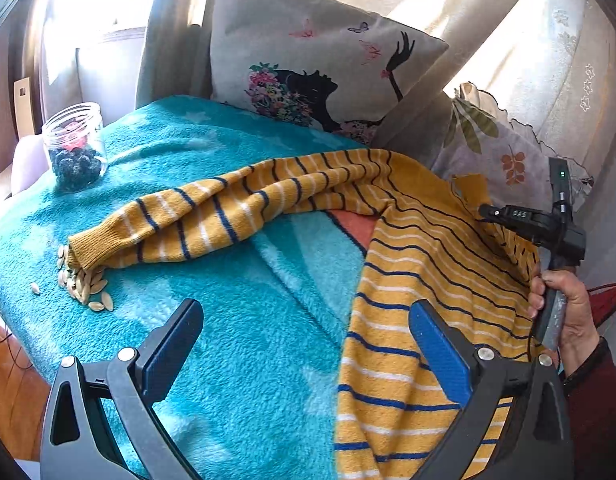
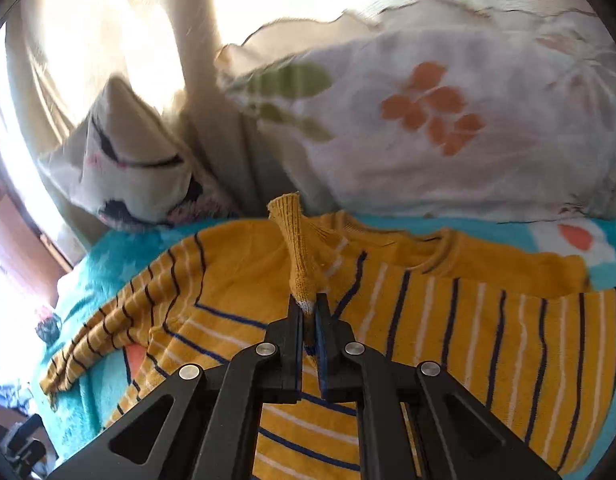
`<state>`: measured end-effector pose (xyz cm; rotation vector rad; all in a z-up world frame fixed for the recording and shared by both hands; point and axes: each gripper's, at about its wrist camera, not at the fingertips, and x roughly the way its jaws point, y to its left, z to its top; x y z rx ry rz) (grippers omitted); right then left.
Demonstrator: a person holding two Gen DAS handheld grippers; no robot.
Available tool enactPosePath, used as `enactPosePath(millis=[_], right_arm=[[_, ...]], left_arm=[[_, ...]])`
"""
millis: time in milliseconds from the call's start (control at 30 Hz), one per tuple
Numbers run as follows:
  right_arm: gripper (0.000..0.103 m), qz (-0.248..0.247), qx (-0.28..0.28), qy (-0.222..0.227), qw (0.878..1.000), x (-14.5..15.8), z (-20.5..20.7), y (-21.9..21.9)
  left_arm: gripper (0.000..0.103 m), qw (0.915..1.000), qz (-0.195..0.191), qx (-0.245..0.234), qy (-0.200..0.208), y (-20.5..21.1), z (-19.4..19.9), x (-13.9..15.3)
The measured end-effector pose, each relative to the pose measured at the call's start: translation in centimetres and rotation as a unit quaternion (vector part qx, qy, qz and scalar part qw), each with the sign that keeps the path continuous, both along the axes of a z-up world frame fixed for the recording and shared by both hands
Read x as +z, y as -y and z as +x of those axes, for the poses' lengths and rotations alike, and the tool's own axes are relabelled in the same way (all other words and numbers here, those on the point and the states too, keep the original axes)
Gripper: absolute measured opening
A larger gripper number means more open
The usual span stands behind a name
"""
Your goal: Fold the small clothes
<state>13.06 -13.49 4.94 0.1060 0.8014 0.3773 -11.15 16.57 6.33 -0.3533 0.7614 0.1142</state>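
A small yellow sweater (image 1: 411, 280) with navy and white stripes lies on a turquoise fleece blanket (image 1: 236, 360). One sleeve (image 1: 212, 216) stretches left toward scattered seeds. My left gripper (image 1: 308, 344) is open and empty, low over the blanket, its right finger over the sweater's body. My right gripper (image 2: 308, 320) is shut on the other sleeve's cuff (image 2: 296, 248), which sticks up above the sweater body (image 2: 467, 340). It also shows in the left wrist view (image 1: 503, 216) at the sweater's far right edge.
A clear jar (image 1: 74, 148) of dark berries stands at the blanket's back left. Loose seeds (image 1: 82, 280) lie by the left cuff. A printed cushion (image 1: 315, 76) and a floral pillow (image 2: 447, 120) lean behind the sweater. Wooden floor (image 1: 8, 392) shows at the left edge.
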Motion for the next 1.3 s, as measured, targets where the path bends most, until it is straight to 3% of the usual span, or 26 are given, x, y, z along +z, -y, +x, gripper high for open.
enactPosePath(millis=[167, 433, 600, 700, 767, 967, 1067, 1167, 1300], right_arm=[[0.007, -0.047, 0.019, -0.004, 0.999, -2.5, 0.8, -4.2], [0.007, -0.056, 0.035, 0.02, 0.998, -0.4, 0.9, -6.5], [0.007, -0.077, 0.089, 0.025, 0.993, -0.9, -0.2, -9.8], [0.013, -0.099, 0.125, 0.011, 0.987, -2.3, -0.7, -11.8], [0.029, -0.103, 0.134, 0.018, 0.986, -2.2, -1.5, -12.1], [0.054, -0.06, 0.147, 0.045, 0.986, 0.4, -5.2, -11.0], [0.058, -0.046, 0.157, 0.052, 0.985, 1.2, -7.6, -10.0], [0.061, -0.035, 0.162, 0.047, 0.985, 1.3, -9.3, -9.1], [0.062, -0.02, 0.157, 0.034, 0.987, 0.9, -10.6, -7.7]], left_arm=[[0.102, 0.9997, -0.009, 0.021, -0.005, -1.9, -0.3, -0.7], [0.102, 0.9992, -0.014, 0.036, -0.001, -3.1, -0.5, -0.8], [0.102, 0.9982, -0.024, 0.056, -0.003, -4.5, -0.7, -0.8], [0.102, 0.9969, -0.027, 0.074, 0.001, -6.0, -1.3, -0.4], [0.102, 0.9951, -0.019, 0.097, 0.007, -7.3, -2.0, 0.1], [0.102, 0.9852, 0.007, 0.171, 0.014, -12.0, -3.9, 1.0], [0.102, 0.9792, 0.02, 0.201, 0.016, -14.6, -4.3, 1.0], [0.102, 0.9807, 0.027, 0.194, 0.002, -16.5, -3.5, 0.7], [0.102, 0.9913, 0.047, 0.122, -0.013, -16.9, -0.9, 0.1]])
